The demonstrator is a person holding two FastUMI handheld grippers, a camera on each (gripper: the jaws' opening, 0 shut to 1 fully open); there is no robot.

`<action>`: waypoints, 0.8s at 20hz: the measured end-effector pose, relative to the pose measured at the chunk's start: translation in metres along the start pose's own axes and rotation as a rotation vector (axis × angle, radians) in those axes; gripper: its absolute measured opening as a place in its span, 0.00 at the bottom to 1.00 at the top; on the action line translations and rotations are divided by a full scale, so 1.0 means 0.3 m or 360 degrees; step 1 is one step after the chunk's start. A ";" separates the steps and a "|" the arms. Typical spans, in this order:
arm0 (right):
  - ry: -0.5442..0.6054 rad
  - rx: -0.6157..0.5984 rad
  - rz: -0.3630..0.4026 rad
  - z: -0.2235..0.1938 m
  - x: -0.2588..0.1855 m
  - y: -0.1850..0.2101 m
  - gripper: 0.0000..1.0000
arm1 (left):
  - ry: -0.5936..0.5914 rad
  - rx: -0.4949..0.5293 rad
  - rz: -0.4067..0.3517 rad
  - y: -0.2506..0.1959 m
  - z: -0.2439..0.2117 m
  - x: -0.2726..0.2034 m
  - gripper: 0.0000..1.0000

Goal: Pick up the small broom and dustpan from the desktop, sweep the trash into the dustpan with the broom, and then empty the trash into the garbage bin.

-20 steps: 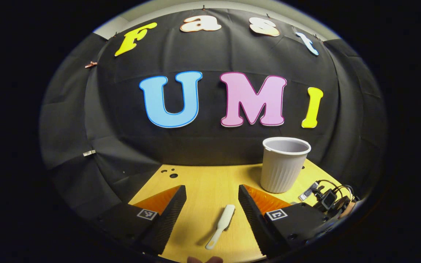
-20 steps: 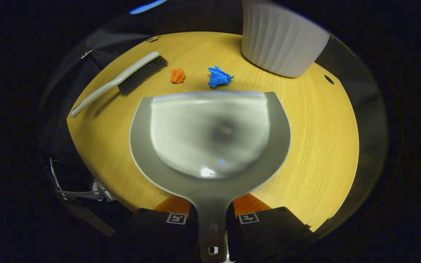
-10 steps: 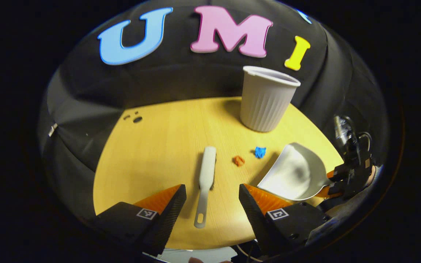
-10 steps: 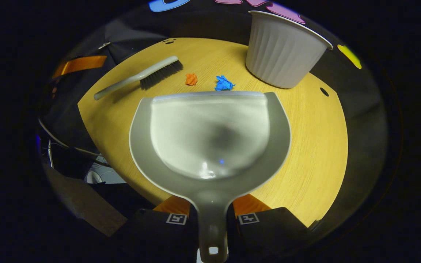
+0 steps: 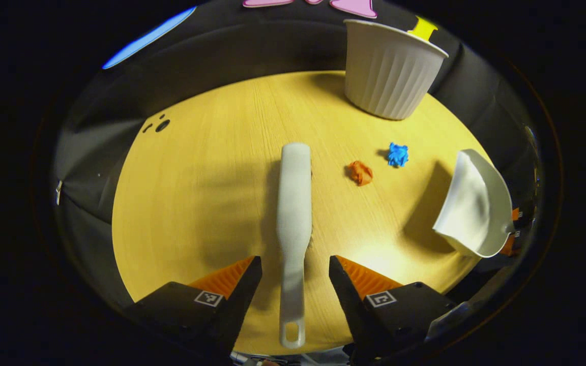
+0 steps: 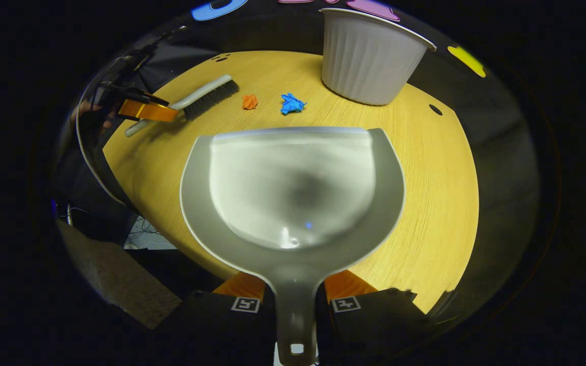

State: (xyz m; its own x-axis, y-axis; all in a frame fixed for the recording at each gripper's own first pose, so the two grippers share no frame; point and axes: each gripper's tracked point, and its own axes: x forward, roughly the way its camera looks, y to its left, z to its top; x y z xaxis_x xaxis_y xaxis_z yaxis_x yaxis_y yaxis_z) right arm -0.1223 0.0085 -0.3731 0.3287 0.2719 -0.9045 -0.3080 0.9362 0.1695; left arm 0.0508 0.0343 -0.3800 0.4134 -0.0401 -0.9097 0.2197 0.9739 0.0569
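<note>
Left gripper view puts our left tool (image 5: 293,277) low over the tabletop (image 5: 206,193), its fingers spread wide with the broom (image 5: 293,223) handle lying between them, not yet pinched. The broom lies flat, bristle end pointing away toward the bin (image 5: 390,73). In the right gripper view, our right tool (image 6: 295,305) is clamped on the handle of the dustpan (image 6: 293,188), and the pan hangs above the tabletop, its front lip facing the two scraps. The orange scrap (image 6: 249,101) and the blue scrap (image 6: 291,103) sit loose on the wood, near each other, between the broom's bristles and the bin, and apart from the pan. So we judge one pickup done and the other half made. Left to do: close on the broom handle, lift it, set the pan's lip down by the scraps, sweep both in, and tip them into the bin, which stands upright at the far edge.
</note>
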 end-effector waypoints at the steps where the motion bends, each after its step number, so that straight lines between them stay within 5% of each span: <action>1: -0.0001 -0.0001 0.0004 0.002 -0.006 -0.003 0.36 | 0.0039 -0.0014 -0.0016 -0.007 -0.011 0.024 0.85; 7: 0.0043 -0.0042 0.0012 0.016 -0.002 -0.010 0.40 | 0.0131 -0.0050 -0.0015 -0.017 -0.018 0.102 0.61; 16: 0.0146 -0.0183 0.0079 0.061 0.009 -0.026 0.32 | 0.0147 0.0008 -0.0002 -0.038 0.028 0.139 0.30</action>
State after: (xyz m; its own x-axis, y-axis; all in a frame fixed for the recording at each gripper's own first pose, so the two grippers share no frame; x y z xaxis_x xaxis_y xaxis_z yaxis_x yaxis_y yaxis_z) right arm -0.1028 0.0060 -0.3696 0.2290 0.2906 -0.9290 -0.4239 0.8889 0.1736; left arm 0.0730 0.0198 -0.4153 0.3299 -0.0204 -0.9438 0.2248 0.9727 0.0576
